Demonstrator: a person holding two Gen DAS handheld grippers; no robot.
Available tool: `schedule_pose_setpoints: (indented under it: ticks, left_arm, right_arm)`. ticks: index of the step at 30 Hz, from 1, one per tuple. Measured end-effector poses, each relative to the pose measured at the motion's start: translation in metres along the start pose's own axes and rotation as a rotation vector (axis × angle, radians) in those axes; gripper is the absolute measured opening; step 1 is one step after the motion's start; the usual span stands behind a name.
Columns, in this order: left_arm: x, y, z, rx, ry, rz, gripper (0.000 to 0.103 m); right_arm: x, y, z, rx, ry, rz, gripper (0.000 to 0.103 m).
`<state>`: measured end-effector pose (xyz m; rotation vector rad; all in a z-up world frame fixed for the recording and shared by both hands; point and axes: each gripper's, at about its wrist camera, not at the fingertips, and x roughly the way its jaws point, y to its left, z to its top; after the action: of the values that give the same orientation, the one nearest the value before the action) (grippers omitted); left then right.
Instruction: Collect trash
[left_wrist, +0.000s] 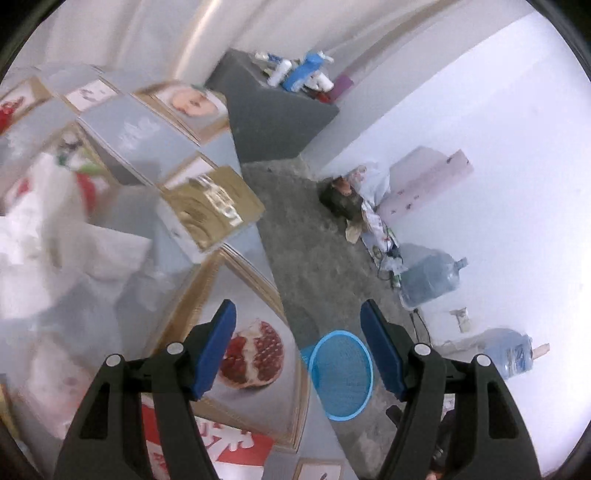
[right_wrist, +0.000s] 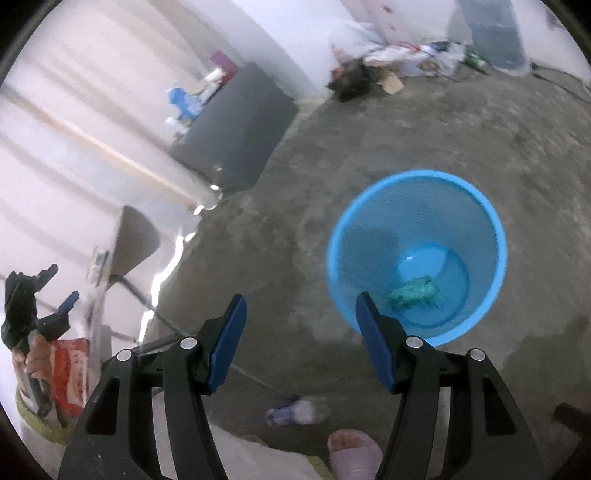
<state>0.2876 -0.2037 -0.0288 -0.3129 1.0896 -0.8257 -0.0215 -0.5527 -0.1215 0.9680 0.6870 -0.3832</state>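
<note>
two water jugs (left_wrist: 430, 280) stand beyond the blue bin (left_wrist: 341, 374).

Crumpled green trash (right_wrist: 415, 292) sits at the bottom of a blue mesh bin (right_wrist: 417, 254).
The bin stands upright on the concrete floor (right_wrist: 277, 240).

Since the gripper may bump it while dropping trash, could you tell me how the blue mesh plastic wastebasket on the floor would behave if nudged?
The blue mesh plastic wastebasket probably slides or tips easily: its thin mesh walls look light, and only one crumpled green scrap weighs it down. Its narrower base suggests modest stability.
</note>
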Motion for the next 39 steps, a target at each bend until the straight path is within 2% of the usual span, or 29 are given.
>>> schedule_pose_setpoints:
  ticks: [2, 5, 9, 12, 17, 19, 21, 23, 25, 30, 33, 35, 39]
  left_arm:
    - [-0.012, -0.003, -0.001, 0.018, -0.016, -0.006, 0.069]
    - [-0.03, -0.007, -0.005, 0.069, -0.039, 0.029, 0.073]
    - [-0.046, -0.013, -0.013, 0.158, -0.037, 0.102, 0.074]
    - [-0.054, -0.009, -0.021, 0.211, -0.039, 0.164, 0.074]
    - [-0.061, 0.003, -0.027, 0.241, -0.047, 0.203, 0.074]
    - [-0.063, 0.004, -0.028, 0.247, -0.049, 0.206, 0.074]
    - [-0.063, 0.005, -0.028, 0.246, -0.047, 0.207, 0.074]
    - [-0.064, 0.005, -0.029, 0.24, -0.044, 0.199, 0.074]
    - [-0.066, 0.007, -0.028, 0.232, -0.041, 0.2, 0.074]
    - [-0.068, 0.011, -0.027, 0.218, -0.036, 0.2, 0.074]
    - [-0.069, 0.013, -0.026, 0.217, -0.034, 0.204, 0.074]
    - [-0.069, 0.013, -0.026, 0.216, -0.035, 0.207, 0.074]
    - [-0.069, 0.011, -0.027, 0.219, -0.031, 0.198, 0.074]
  right_arm:
    - [0.001, 0.013, -0.001, -0.027, 0.006, 0.026, 0.059]
    - [0.004, 0.024, -0.005, -0.075, 0.035, 0.046, 0.059]
    - [0.017, 0.022, -0.023, -0.079, 0.132, 0.039, 0.059]
    - [0.042, 0.009, -0.051, -0.011, 0.268, 0.05, 0.059]
    - [0.124, -0.026, -0.116, 0.195, 0.573, 0.041, 0.06]
    - [0.163, -0.043, -0.137, 0.271, 0.686, -0.005, 0.06]
    - [0.2, -0.056, -0.152, 0.286, 0.757, -0.083, 0.06]
    - [0.238, -0.07, -0.168, 0.282, 0.833, -0.147, 0.065]
    - [0.269, -0.095, -0.182, 0.367, 0.891, -0.222, 0.066]
    - [0.31, -0.135, -0.201, 0.519, 0.982, -0.279, 0.072]
    - [0.325, -0.143, -0.203, 0.53, 1.017, -0.295, 0.072]
    - [0.334, -0.146, -0.205, 0.585, 1.032, -0.246, 0.072]
    - [0.336, -0.138, -0.186, 0.648, 0.951, -0.099, 0.074]
